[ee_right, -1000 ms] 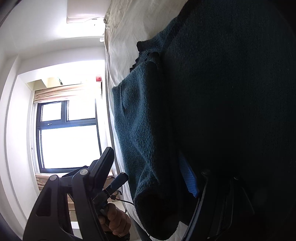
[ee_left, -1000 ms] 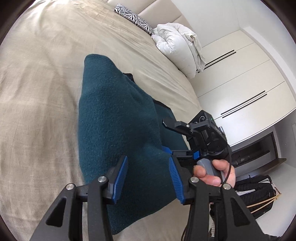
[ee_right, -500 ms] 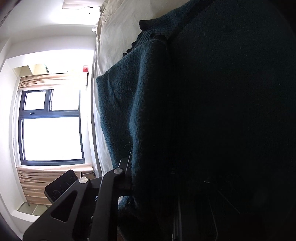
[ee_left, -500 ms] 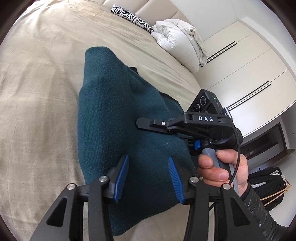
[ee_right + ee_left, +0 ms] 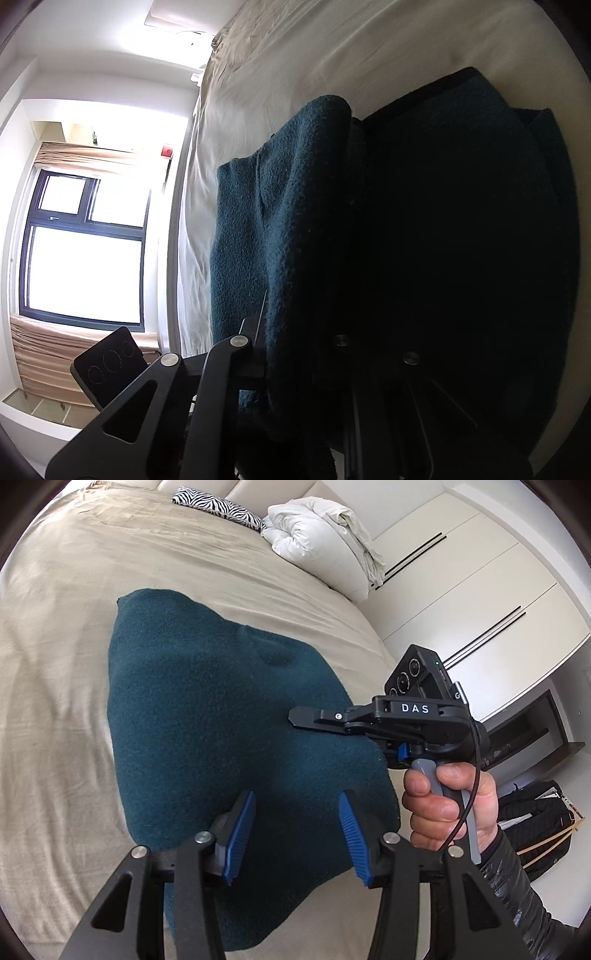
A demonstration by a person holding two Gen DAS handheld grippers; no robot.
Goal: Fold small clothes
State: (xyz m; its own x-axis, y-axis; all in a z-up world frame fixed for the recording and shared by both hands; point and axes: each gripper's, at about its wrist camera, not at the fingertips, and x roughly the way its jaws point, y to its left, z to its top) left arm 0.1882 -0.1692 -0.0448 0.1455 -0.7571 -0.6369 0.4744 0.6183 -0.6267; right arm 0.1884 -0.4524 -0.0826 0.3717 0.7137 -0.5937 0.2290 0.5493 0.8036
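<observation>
A dark teal knitted garment (image 5: 221,738) lies on the beige bed (image 5: 74,646), filling the middle of the left wrist view from about 11 o'clock down to 6 o'clock, its far end tapering to a rounded corner. The left hand-held gripper (image 5: 293,834) hovers over the garment's near end at 6 o'clock; its blue-padded fingers (image 5: 240,830) stand apart and are just now spreading a little wider, with only the cloth's surface showing beneath the gap and nothing pinched between them. At 3 o'clock in that view the right hand-held gripper (image 5: 295,714) reaches in sideways over the garment's right edge, carried by a person's right hand (image 5: 447,801) in a dark glossy sleeve (image 5: 517,886). In the right wrist view its jaws are drawn together on a fold of the teal garment (image 5: 306,221), which drapes up between the black arms and hides the pads; the rest of the cloth falls dark toward 3 o'clock. At 12 o'clock on the bed sit a zebra-print pillow (image 5: 218,506) and, just beside it toward 1 o'clock, a bunched white duvet (image 5: 317,535). White wardrobe doors (image 5: 480,590) stand at 2 o'clock, and a black bag (image 5: 535,812) lies on the floor at 4 o'clock. A window (image 5: 85,266) with beige curtains glows at 9 o'clock in the right wrist view.
</observation>
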